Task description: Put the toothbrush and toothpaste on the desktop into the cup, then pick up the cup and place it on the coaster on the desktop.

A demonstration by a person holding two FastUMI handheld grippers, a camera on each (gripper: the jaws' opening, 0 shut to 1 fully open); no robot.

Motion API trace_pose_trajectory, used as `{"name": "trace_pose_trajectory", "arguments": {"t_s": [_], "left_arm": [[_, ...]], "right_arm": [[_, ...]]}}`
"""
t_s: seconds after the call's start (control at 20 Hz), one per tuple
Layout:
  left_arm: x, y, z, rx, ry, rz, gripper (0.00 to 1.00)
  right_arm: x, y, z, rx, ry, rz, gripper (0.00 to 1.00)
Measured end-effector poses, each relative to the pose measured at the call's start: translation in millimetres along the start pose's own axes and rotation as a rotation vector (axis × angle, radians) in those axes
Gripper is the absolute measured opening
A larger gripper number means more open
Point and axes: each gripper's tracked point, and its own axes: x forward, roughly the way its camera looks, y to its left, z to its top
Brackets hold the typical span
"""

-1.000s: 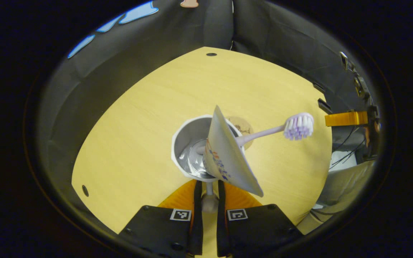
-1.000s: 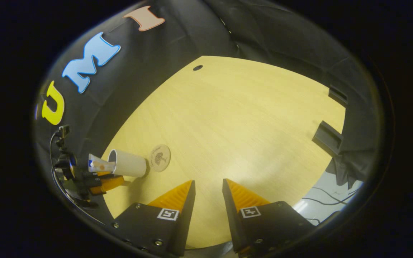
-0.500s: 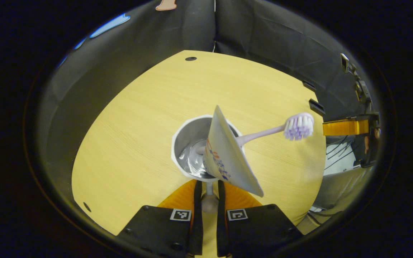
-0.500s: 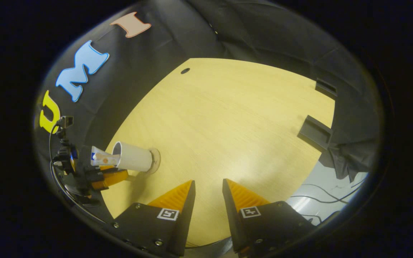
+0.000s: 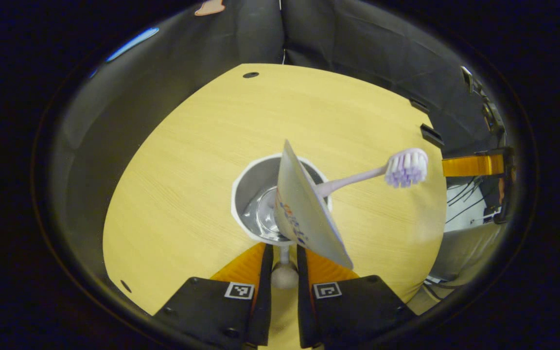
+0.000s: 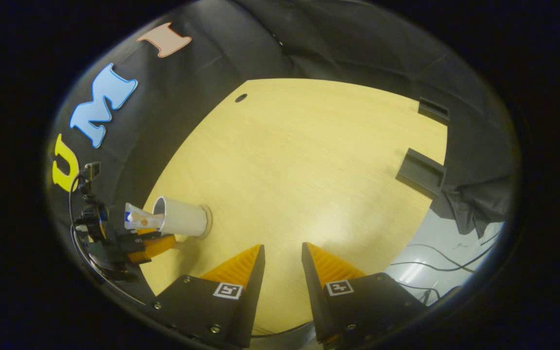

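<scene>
On coaster point(image 6: 206, 221), cup point(image 5: 260, 204) sits, handle pinched in your left hand-held gripper point(image 5: 284, 265). Right hand-held gripper point(image 6: 282, 260) spread, holding nothing, well apart over counter point(image 6: 309, 160). Risk: open left fingers unevenly and you drag handle, tipping top-heavy cup off coaster. Toothbrush point(image 5: 382, 172) leans out over rim, long axis slanting, bristle head up-right. Toothpaste point(image 5: 304, 214) tilts, flat crimped end uppermost.

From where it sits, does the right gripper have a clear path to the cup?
Probably yes: bare desktop lies between the open right gripper and the cup, though the left gripper already grips its handle.
</scene>
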Motion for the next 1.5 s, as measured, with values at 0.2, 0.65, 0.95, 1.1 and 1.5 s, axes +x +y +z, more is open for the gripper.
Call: {"name": "trace_pose_trajectory", "arguments": {"t_s": [0.2,0.65,0.95,1.1,1.5], "left_arm": [[0,-6,-5,-0.013,-0.014,0.002,0.64],[-70,5,-4,-0.039,-0.192,0.161,0.71],[-144,3,0,-0.261,-0.368,0.324,0.6],[-173,2,8,-0.382,-0.436,0.42,0.6],[-300,14,69,-0.725,-0.765,0.66,0.6]], "right_arm": [[-1,8,-4,-0.043,0.012,0.013,0.48],[-6,59,21,-0.181,-0.016,0.089,0.48],[-24,130,74,-0.435,-0.167,0.182,0.48],[-37,167,92,-0.525,-0.232,0.247,0.48],[-112,259,159,-0.695,-0.53,0.448,0.47]]}}
